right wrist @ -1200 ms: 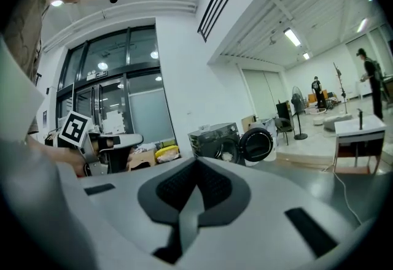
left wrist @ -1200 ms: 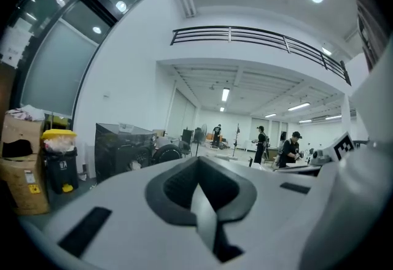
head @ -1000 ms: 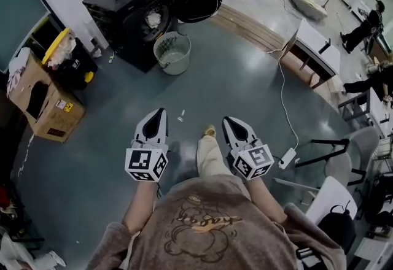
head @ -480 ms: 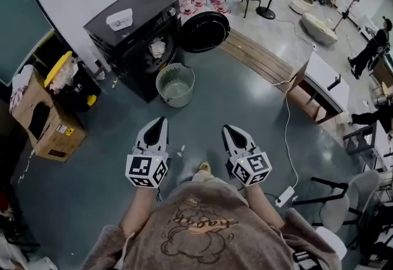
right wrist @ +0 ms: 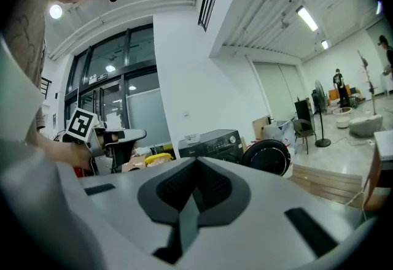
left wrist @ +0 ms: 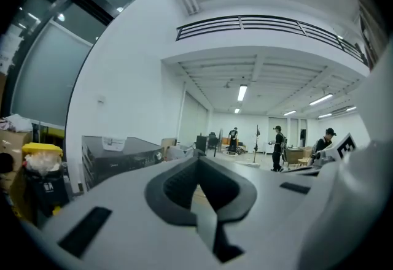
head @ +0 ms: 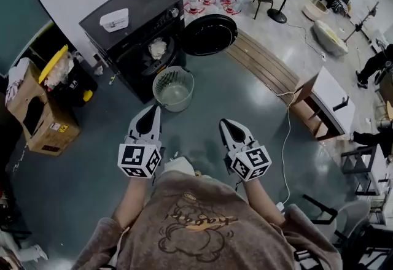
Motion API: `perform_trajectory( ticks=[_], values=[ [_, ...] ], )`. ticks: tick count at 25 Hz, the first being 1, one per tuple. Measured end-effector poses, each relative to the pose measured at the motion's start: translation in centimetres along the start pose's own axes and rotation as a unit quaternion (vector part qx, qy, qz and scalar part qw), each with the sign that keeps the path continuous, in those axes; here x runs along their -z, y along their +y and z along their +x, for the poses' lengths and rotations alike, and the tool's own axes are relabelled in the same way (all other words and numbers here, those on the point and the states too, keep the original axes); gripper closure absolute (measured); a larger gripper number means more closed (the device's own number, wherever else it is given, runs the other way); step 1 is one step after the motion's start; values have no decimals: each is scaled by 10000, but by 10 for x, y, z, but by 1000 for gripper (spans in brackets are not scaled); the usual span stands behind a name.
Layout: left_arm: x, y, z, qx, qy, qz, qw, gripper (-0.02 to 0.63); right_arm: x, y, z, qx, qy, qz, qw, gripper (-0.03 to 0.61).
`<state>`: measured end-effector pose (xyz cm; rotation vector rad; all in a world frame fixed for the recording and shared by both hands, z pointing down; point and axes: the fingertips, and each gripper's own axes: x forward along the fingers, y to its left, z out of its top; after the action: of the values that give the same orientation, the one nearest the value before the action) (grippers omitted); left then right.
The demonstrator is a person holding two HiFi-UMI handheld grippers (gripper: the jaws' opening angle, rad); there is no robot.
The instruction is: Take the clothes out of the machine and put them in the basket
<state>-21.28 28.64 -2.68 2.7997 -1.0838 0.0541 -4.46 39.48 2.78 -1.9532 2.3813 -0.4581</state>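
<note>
Plainly, the left gripper [head: 152,111] and right gripper [head: 226,124] sit closed, empty — the basket [head: 174,88] stands beside the open machine [head: 132,23].

the white plastic left gripper [left wrist: 199,162] fills the bottom of the frame, its dark grey padded jaws pressed together with nothing between them. middle left there's a boxy black washing machine [left wrist: 123,157] with a white label on top, and a yellow-lidded black bin [left wrist: 42,152] at the far left. a few people [left wrist: 278,147] stand way back, centre right.
</note>
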Motion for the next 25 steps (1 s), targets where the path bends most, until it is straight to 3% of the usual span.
perform_trajectory(
  ticks=[11,17,25],
  values=[
    [8,41,118,44,-17,-110,9999,607,-14,-73,91,-39,57,-23,10000,581],
    [9,85,191,-34,76,-140,9999,607,-31,-114,170,-128,144,-30,9998,581],
    [22,152,287,-268,196,-266,9991,607,-43,-155,293,-567,277,36,9980,581]
  ],
)
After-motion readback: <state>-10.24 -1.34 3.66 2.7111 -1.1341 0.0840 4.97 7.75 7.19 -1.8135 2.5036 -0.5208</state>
